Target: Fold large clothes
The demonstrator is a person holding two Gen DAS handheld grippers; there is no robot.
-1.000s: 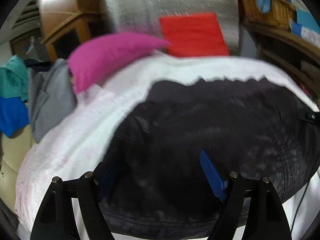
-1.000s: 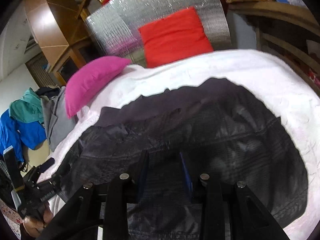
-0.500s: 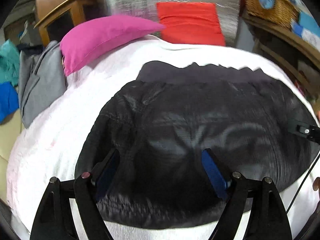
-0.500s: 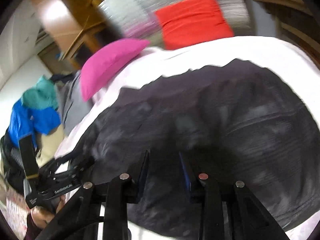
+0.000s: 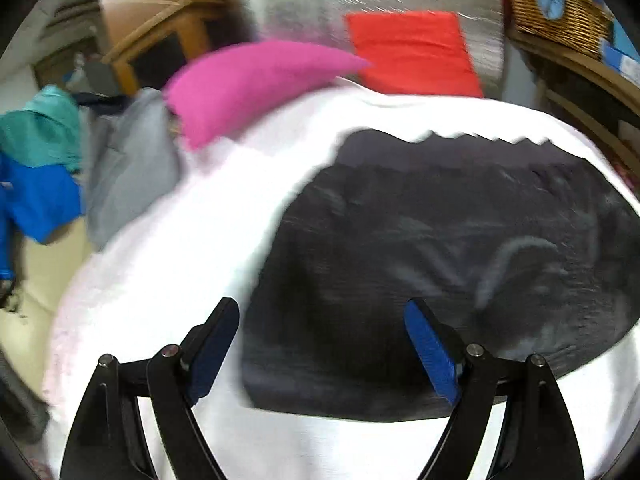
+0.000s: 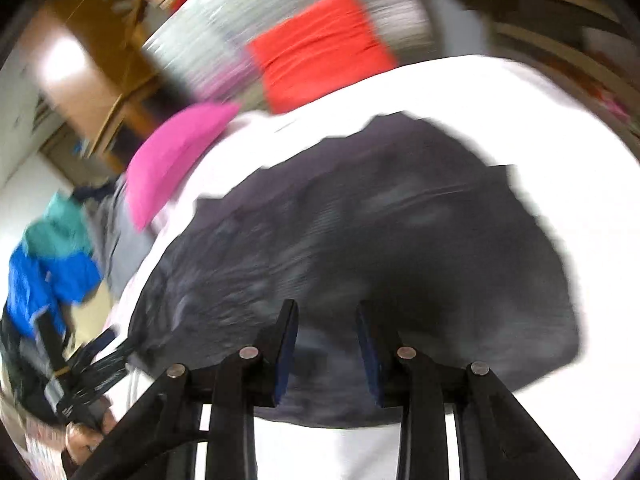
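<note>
1. On the white bed [image 5: 168,264], a dark jacket [image 5: 440,248] lies spread flat, its hem toward the pink pillow [image 5: 256,80] and red cushion [image 5: 412,52].
2. The left gripper [image 5: 320,348] hovers over the jacket's near left edge; its jaws have just been widening, stand far apart and hold nothing.
3. The right gripper [image 6: 326,344] hangs over the jacket's near edge, jaws narrowly apart, empty.
4. Both views are blurred.
</note>
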